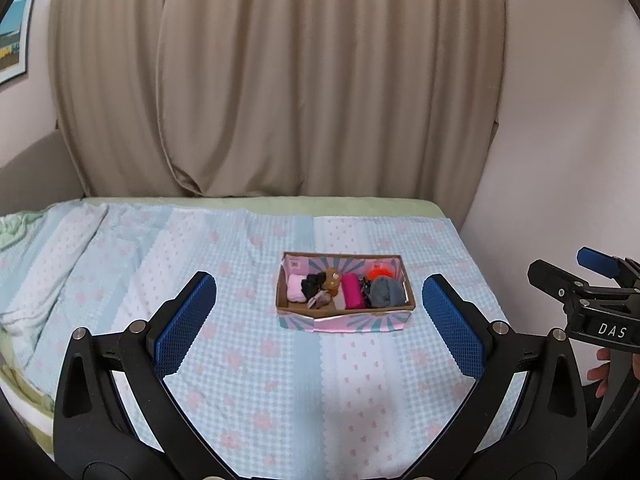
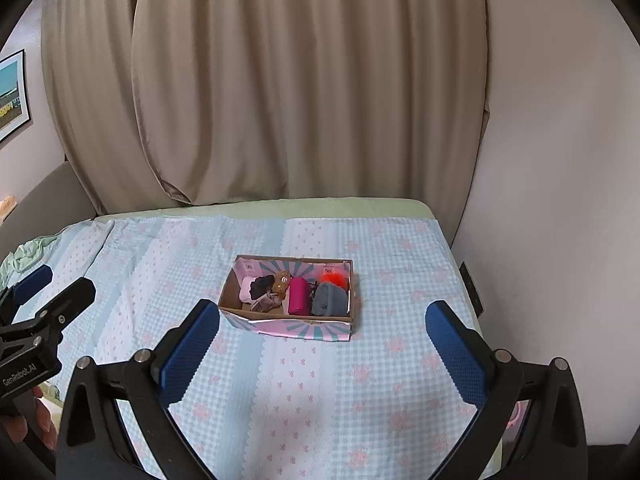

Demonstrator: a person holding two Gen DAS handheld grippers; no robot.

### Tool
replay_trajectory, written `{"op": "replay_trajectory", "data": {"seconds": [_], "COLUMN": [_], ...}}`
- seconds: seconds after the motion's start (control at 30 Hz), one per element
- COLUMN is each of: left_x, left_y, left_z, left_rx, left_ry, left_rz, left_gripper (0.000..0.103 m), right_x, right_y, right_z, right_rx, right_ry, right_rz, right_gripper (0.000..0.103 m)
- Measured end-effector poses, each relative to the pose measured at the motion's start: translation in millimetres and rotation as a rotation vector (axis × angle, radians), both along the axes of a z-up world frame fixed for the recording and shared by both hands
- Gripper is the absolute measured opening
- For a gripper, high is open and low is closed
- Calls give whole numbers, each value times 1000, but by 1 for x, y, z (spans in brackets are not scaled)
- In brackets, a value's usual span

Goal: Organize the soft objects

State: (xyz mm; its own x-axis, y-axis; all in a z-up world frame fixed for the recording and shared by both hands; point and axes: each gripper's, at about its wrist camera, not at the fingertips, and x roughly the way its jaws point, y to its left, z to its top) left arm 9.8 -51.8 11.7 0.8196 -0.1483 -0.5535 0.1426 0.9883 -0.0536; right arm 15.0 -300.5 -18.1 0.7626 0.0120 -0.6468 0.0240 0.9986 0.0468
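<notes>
A pink and teal cardboard box sits on the bed, holding several soft items: a pale pink cloth, a black piece, a brown plush, a magenta roll, a grey bundle and an orange fluffy thing. My left gripper is open and empty, above the bed in front of the box. My right gripper is open and empty, also in front of the box; it shows at the right edge of the left wrist view.
The bed is covered by a blue checked quilt with pink flowers. Beige curtains hang behind it. A white wall runs along the bed's right side. A framed picture hangs at left. Crumpled green cloth lies at left.
</notes>
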Motion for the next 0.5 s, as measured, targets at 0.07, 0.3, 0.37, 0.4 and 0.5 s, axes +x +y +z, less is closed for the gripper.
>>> {"op": "replay_trajectory", "data": {"seconds": [0.07,0.3,0.37,0.4,0.5], "left_x": [0,0,1,2,2], "left_y": [0,-3,-3,-3,-3], "left_z": [1,2,2,2,2], "left_rx": [1,13,12,10,7], "left_ry": [-5,-19,-20,-20,-25], "left_rz": [-3,-11,-9,-9,-7], "left_gripper": [103,103,103,103,103], "right_x": [0,-1,-1,0,1], "right_y": [0,-2,-2,-2,-2], "right_z": [1,3,4,4,4], "right_rx": [-1,3,3,4,2], "right_ry": [-4,-16,-18,-18,-16], "right_rz": [0,-9,-12,-13,-16], "right_gripper": [103,103,103,103,103]}}
